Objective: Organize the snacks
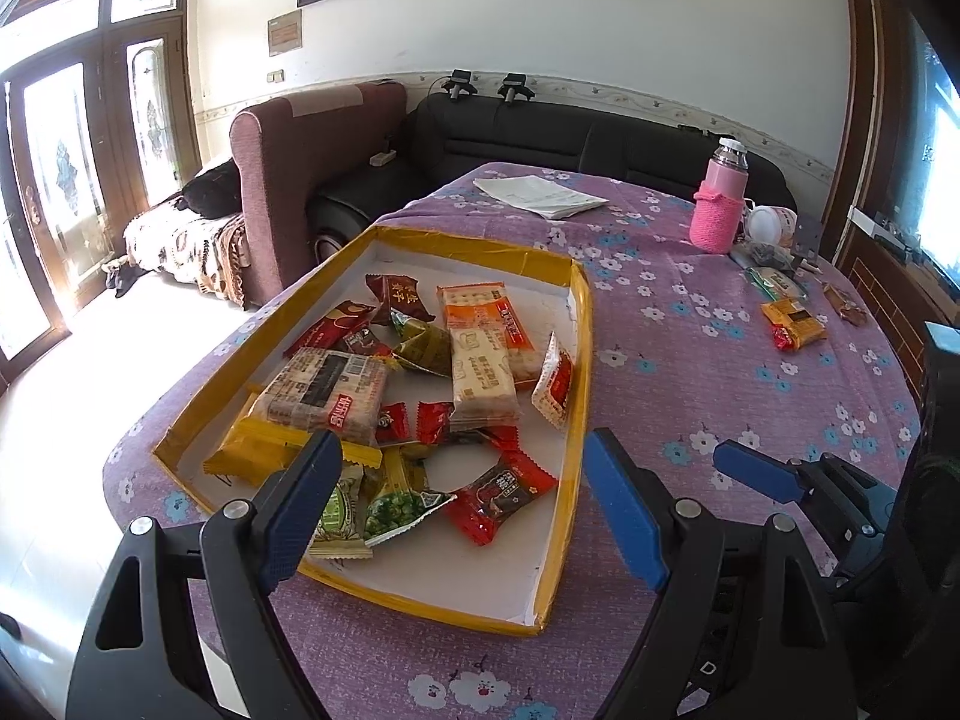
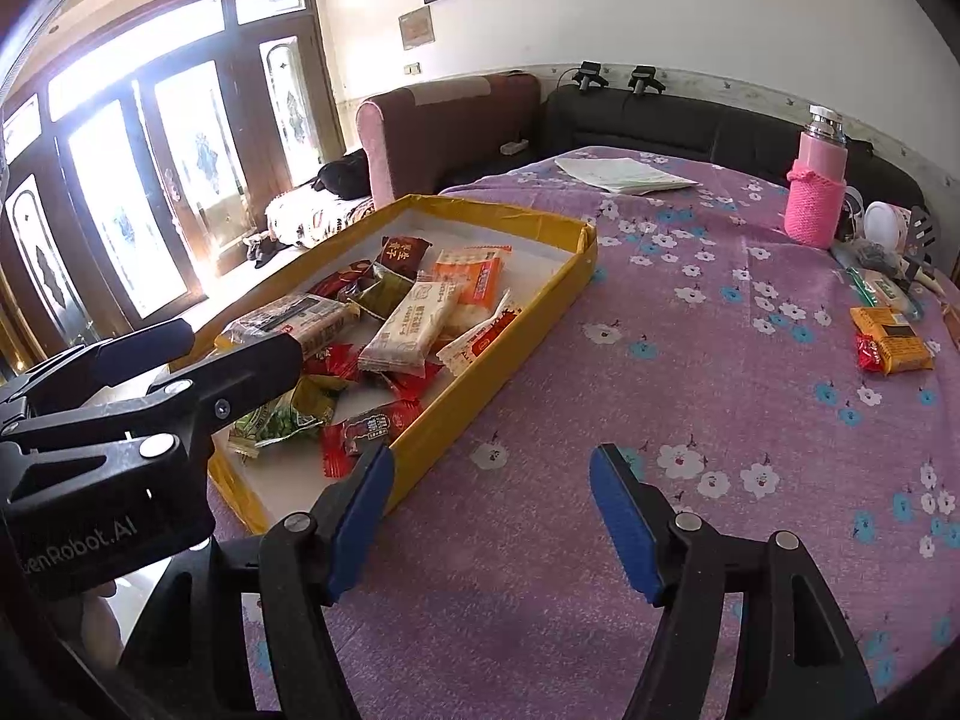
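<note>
A shallow yellow-rimmed tray (image 1: 581,360) with a white floor lies on the table and holds several snack packets, among them a cracker pack (image 1: 324,390) and a red packet (image 1: 504,495). My left gripper (image 1: 462,480) is open and empty above the tray's near end. My right gripper (image 2: 489,498) is open and empty over bare cloth, right of the tray (image 2: 528,312). An orange snack pack (image 1: 793,319) and a small red packet (image 1: 786,339) lie on the cloth at the far right; the pack also shows in the right wrist view (image 2: 894,339).
The table has a purple flowered cloth (image 2: 690,360). A pink-sleeved bottle (image 2: 817,186), a white jar (image 2: 885,227) and small clutter stand at the far right. Papers (image 2: 624,174) lie at the far edge. Sofas stand behind the table.
</note>
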A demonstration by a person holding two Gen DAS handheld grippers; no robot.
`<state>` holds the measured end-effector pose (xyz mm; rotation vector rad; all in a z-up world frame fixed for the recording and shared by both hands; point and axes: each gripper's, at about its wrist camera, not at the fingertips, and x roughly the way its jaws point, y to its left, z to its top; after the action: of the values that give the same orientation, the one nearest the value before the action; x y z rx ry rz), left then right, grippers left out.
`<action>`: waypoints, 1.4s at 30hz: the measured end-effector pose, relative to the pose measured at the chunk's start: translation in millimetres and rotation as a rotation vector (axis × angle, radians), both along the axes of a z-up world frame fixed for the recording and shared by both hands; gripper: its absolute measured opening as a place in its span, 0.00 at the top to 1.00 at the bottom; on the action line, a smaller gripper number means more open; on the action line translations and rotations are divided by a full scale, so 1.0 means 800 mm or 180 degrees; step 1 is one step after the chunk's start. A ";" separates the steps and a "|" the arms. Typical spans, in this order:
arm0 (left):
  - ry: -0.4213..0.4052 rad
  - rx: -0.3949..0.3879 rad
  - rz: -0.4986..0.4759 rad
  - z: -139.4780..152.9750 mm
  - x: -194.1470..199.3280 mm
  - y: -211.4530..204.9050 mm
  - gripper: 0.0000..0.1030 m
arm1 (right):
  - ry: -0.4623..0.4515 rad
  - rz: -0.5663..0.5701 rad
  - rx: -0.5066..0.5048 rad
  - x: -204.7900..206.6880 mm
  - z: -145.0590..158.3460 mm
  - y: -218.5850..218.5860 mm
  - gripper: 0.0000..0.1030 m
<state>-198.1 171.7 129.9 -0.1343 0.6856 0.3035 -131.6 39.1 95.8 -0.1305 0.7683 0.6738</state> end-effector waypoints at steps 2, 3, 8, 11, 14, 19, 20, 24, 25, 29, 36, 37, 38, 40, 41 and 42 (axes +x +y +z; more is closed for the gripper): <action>-0.0011 -0.0003 -0.0004 0.000 -0.001 0.000 0.19 | 0.0001 0.0001 -0.0001 0.000 0.000 0.000 0.32; -0.0017 -0.0007 -0.0006 0.001 -0.001 0.000 0.19 | 0.0001 0.0001 -0.0002 0.000 0.000 0.000 0.32; -0.0021 -0.0010 0.0013 0.001 -0.004 0.001 0.19 | 0.0020 -0.0002 0.0008 0.000 -0.001 0.000 0.32; -0.0044 -0.0033 0.0038 0.003 -0.007 0.004 0.19 | 0.0018 -0.0001 -0.0013 -0.003 -0.001 0.001 0.32; -0.0051 -0.0034 0.0039 0.003 -0.007 0.004 0.19 | -0.0006 0.0002 -0.0007 -0.006 0.001 -0.001 0.32; -0.0075 -0.0022 0.0028 0.006 -0.010 0.003 0.19 | -0.0026 -0.0001 -0.0009 -0.009 0.003 -0.001 0.31; -0.0083 -0.0022 0.0030 0.007 -0.011 0.003 0.19 | -0.0030 -0.0001 -0.0010 -0.010 0.003 -0.001 0.31; -0.0122 -0.0025 0.0048 0.010 -0.016 0.004 0.19 | -0.0057 0.0016 -0.0028 -0.014 0.005 0.001 0.31; -0.0132 -0.0027 0.0053 0.011 -0.017 0.004 0.19 | -0.0065 0.0022 -0.0035 -0.015 0.005 0.002 0.31; -0.0190 -0.0011 0.0069 0.016 -0.023 0.006 0.19 | -0.0122 0.0064 -0.0074 -0.023 0.008 0.007 0.31; -0.0282 -0.0020 0.0102 0.024 -0.030 0.009 0.19 | -0.0235 0.0108 -0.0099 -0.033 0.017 0.012 0.29; -0.0289 -0.0020 0.0107 0.025 -0.032 0.009 0.19 | -0.0241 0.0110 -0.0095 -0.033 0.017 0.012 0.29; -0.0294 -0.0023 0.0115 0.025 -0.033 0.010 0.19 | -0.0242 0.0113 -0.0094 -0.034 0.017 0.012 0.29; -0.0301 -0.0037 0.0136 0.025 -0.034 0.012 0.19 | -0.0236 0.0112 -0.0096 -0.034 0.017 0.013 0.29; -0.0305 -0.0042 0.0144 0.025 -0.035 0.013 0.19 | -0.0231 0.0113 -0.0093 -0.034 0.016 0.013 0.29; -0.0312 -0.0041 0.0152 0.025 -0.036 0.013 0.19 | -0.0229 0.0113 -0.0090 -0.035 0.016 0.013 0.29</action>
<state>-226.6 182.4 150.3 -0.1770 0.5878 0.3362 -159.4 49.5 108.9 -0.1935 0.7080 0.6886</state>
